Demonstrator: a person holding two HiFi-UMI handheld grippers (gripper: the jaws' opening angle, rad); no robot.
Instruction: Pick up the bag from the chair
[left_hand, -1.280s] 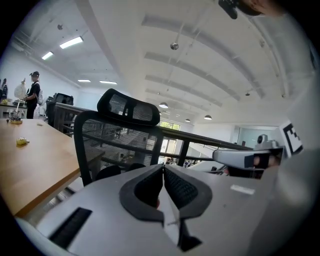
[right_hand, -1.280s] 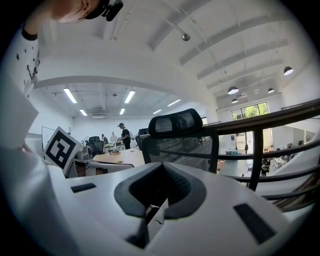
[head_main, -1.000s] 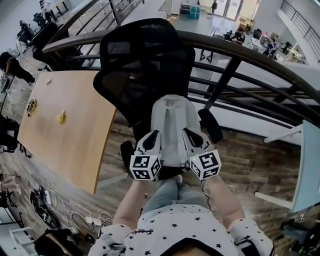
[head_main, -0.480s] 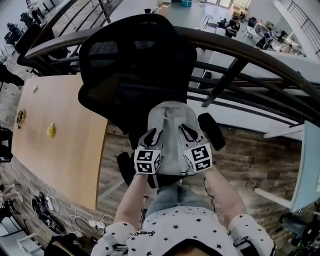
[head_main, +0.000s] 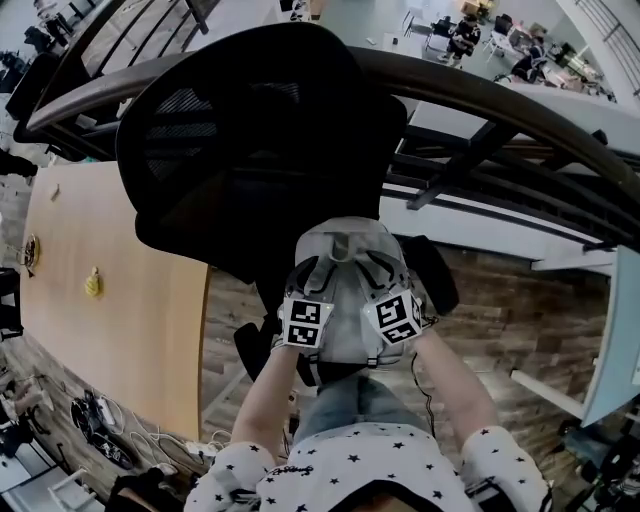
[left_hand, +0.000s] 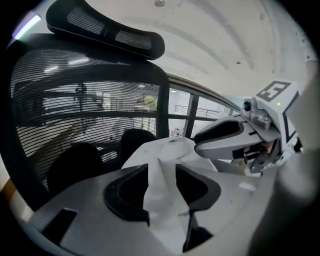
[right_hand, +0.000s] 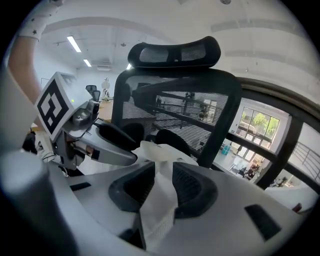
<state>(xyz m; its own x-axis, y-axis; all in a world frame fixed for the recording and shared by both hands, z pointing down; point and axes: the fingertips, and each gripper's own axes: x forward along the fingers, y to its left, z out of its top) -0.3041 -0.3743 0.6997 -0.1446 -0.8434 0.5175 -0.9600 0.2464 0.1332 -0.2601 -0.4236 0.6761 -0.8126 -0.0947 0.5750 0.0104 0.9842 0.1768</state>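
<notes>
A light grey bag (head_main: 345, 262) hangs in front of the black mesh office chair (head_main: 250, 130), over its seat. My left gripper (head_main: 305, 278) is shut on a fold of the bag's fabric (left_hand: 165, 160) at its left side. Shut on another fold (right_hand: 160, 200), my right gripper (head_main: 380, 270) holds the right side. In the left gripper view the jaws pinch the cloth, with the right gripper (left_hand: 235, 135) close beside them. The right gripper view shows the left gripper (right_hand: 110, 142) and the chair back (right_hand: 170, 100) behind. The chair seat is mostly hidden by the bag.
A wooden table (head_main: 100, 290) stands at the left, its edge near the chair. A dark curved railing (head_main: 500, 110) runs behind the chair. The chair's armrest (head_main: 435, 270) sits right of the bag. Cables (head_main: 60, 420) lie on the floor at lower left.
Both grippers have drawn closer together with the bag bunched between them, and the bag has come up toward the camera. The chair back now fills more of the head view.
</notes>
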